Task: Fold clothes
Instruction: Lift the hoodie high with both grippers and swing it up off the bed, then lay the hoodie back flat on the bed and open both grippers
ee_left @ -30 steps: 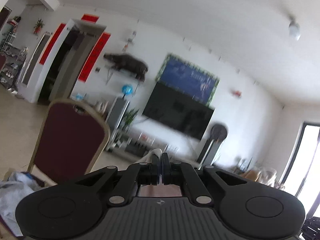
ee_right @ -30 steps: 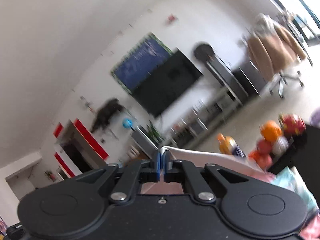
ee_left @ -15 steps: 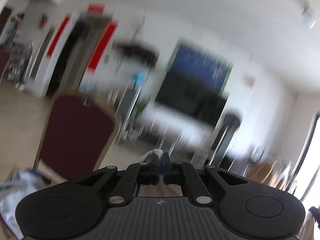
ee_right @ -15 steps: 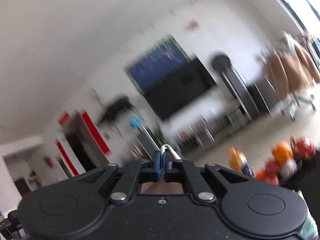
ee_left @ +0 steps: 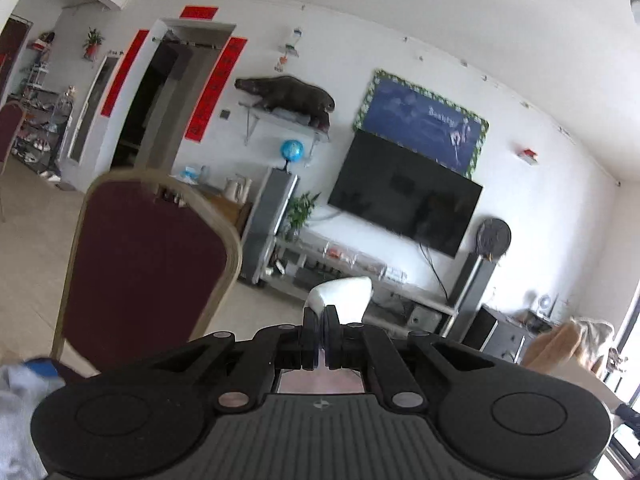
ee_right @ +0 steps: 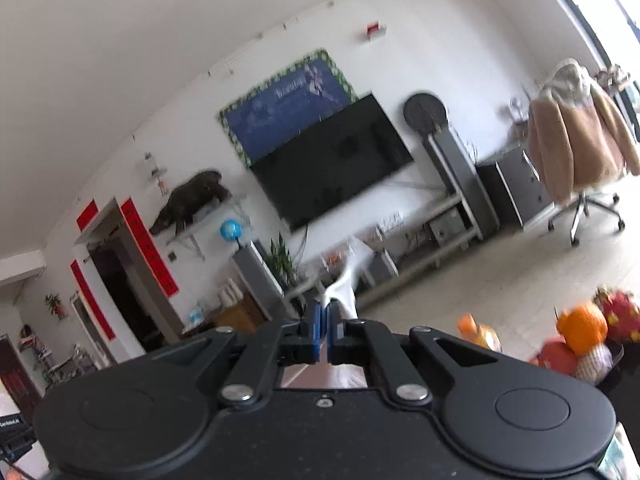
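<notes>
A white garment is pinched in both grippers and held up in the air. In the left wrist view my left gripper (ee_left: 320,316) is shut on a folded white edge of the garment (ee_left: 344,294), which sticks up past the fingertips; pinkish cloth (ee_left: 320,380) shows under the jaws. In the right wrist view my right gripper (ee_right: 325,312) is shut on a thin white corner of the garment (ee_right: 346,280), and more pale cloth (ee_right: 332,376) hangs below. Both grippers point almost level at the far wall, so the rest of the garment is hidden.
A dark red chair (ee_left: 148,268) with a gold frame stands close at the left. A crumpled light cloth (ee_left: 16,400) lies at the bottom left. Fruit (ee_right: 580,336) is piled at the right. A TV (ee_left: 404,200) and a low stand line the far wall.
Both grippers have swept sideways across the room and dipped a little, still pinching the garment. The chair now looks larger and closer on the left; the fruit pile has slid right and lower.
</notes>
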